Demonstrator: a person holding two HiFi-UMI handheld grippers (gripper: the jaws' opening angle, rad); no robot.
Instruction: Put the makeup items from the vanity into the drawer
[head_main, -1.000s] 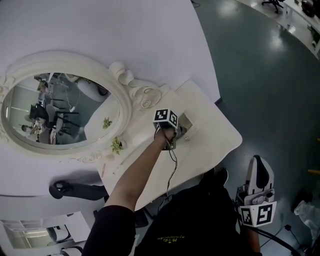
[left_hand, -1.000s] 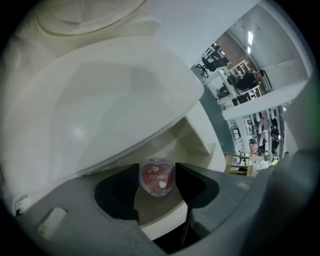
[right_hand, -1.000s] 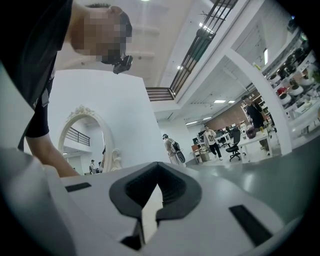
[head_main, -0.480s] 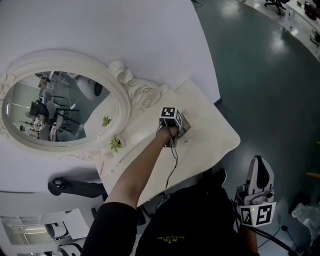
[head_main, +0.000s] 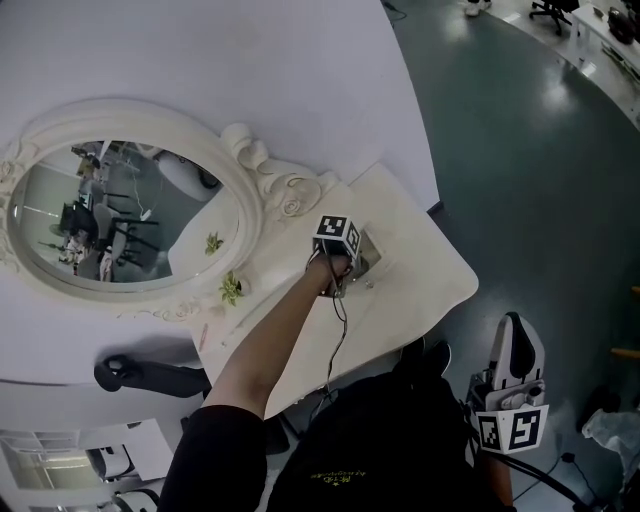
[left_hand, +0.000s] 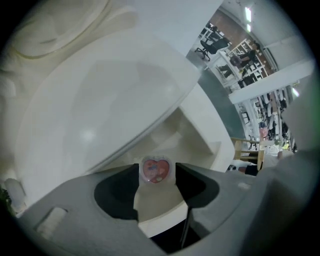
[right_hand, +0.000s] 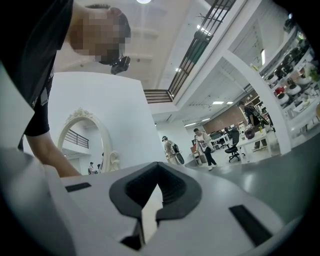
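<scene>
Makeup item (left_hand: 156, 169), heart-printed, at open drawer (left_hand: 197, 132)
Oval mirror (head_main: 110, 215) at left; left gripper (left_hand: 156, 176) points down over vanity (head_main: 425, 275), jaws clamped on the makeup item; right gripper (right_hand: 150, 197) well apart at right, jaws together, empty

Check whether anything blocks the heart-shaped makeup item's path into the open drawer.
Nothing visible does. The left gripper holds the heart-shaped makeup item above the open drawer, and no object shows in between.

In head view the left gripper (head_main: 338, 285) hides most of the drawer (head_main: 370, 250); print on the heart case (left_hand: 156, 169) is too small to read
</scene>
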